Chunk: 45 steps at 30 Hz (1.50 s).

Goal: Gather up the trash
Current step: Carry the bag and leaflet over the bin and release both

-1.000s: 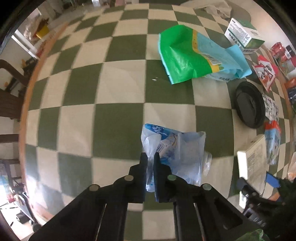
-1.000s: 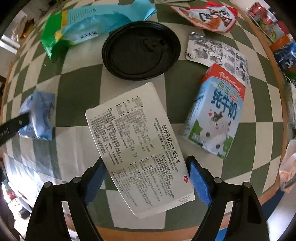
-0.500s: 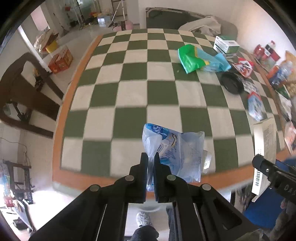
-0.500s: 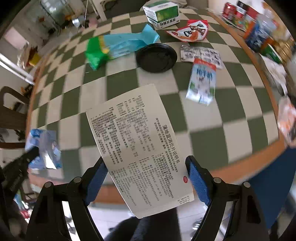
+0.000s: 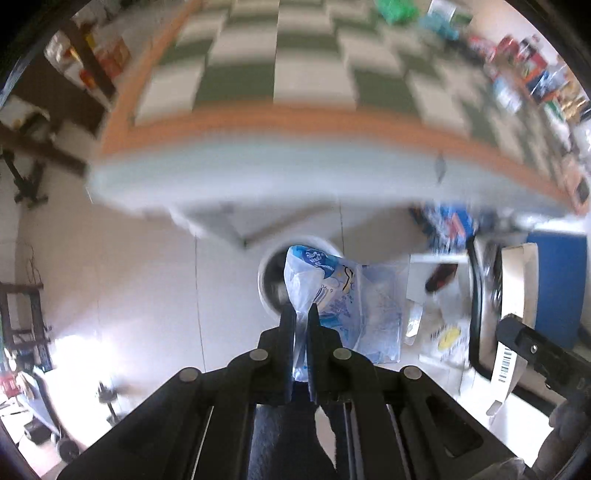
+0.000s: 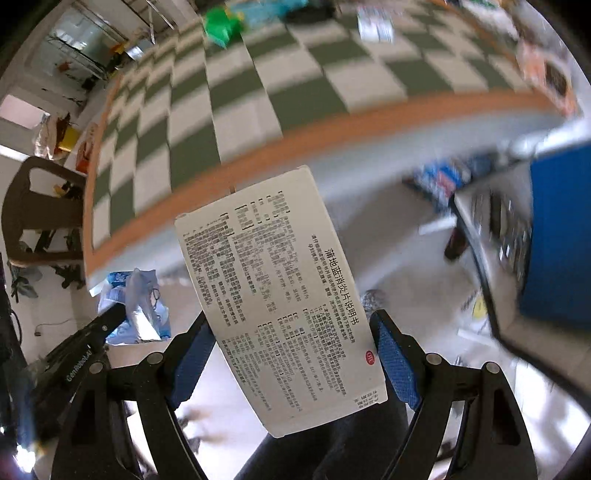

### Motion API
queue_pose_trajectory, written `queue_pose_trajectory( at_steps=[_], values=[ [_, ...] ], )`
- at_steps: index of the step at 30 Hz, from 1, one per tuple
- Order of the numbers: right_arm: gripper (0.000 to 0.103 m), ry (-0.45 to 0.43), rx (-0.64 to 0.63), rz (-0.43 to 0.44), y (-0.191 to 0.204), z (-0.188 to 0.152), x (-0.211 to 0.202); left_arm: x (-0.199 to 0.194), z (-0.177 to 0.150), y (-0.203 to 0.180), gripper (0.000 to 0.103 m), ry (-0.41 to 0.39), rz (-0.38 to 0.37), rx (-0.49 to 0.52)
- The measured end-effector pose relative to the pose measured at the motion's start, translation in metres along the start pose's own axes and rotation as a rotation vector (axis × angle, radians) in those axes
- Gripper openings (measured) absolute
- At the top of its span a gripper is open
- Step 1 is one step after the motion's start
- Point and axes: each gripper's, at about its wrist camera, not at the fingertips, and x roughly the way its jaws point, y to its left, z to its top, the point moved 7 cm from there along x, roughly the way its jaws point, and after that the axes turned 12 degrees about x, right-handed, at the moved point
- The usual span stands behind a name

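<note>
Nearest to us, the left gripper [image 5: 303,314] has its black jaws pinched tight on a crumpled blue-and-white plastic wrapper [image 5: 343,295], which hangs from the fingertips over pale floor, clear of the table. Directly behind the wrapper we see the round white rim of a bin [image 5: 273,266], its mouth partly hidden by the plastic; whether the wrapper is inside the rim or above it we cannot tell. The right gripper [image 6: 291,328] stands wide, its blue-padded fingers [image 6: 395,354] bearing on the two long edges of a flat white medicine box [image 6: 277,295] printed with dense black text and a small red oval mark; the box sits tilted between the pads, held off the floor. In the right view we also see the left gripper's arm at the lower left with the same wrapper [image 6: 133,306] at its tip. To the right stand a black-framed rack [image 6: 491,236] and a blue panel [image 6: 561,236], with a few scraps of paper on the floor beside them. Farther off, blurred, the orange-edged table [image 5: 295,122] with its green-and-white checked cloth fills the upper frame. On it lie a green bag [image 6: 221,22] and a milk carton [image 6: 376,26], and beyond its left edge stands a dark wooden chair [image 6: 40,210].
</note>
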Motion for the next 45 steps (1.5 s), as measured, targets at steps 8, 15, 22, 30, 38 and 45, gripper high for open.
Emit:
queue_pose_trajectory(
  at_steps=[8, 15, 22, 30, 38, 45],
  values=[
    [0.085, 0.149, 0.066, -0.031, -0.039, -0.041, 0.135, 0.155, -0.025, 0.015, 0.004, 0.152, -0.085, -0.092],
    [0.084, 0.235, 0.154, 0.011, -0.058, -0.035, 0.290, 0.275, -0.010, 0.032, 0.010, 0.186, -0.141, -0.134],
    [0.084, 0.337, 0.169, 0.065, -0.062, -0.029, 0.412, 0.333, -0.008, 0.050, 0.073, 0.180, -0.126, -0.157],
    [0.102, 0.284, 0.053, -0.047, -0.073, -0.028, 0.435, 0.328, -0.034, 0.072, 0.103, 0.185, 0.009, -0.134],
    [0.103, 0.197, -0.098, -0.192, -0.074, -0.029, 0.411, 0.291, -0.037, 0.080, 0.103, 0.112, 0.104, -0.108],
    [0.103, 0.136, -0.137, -0.256, -0.068, -0.027, 0.374, 0.258, -0.041, 0.067, 0.103, 0.106, 0.100, -0.110]
  ],
)
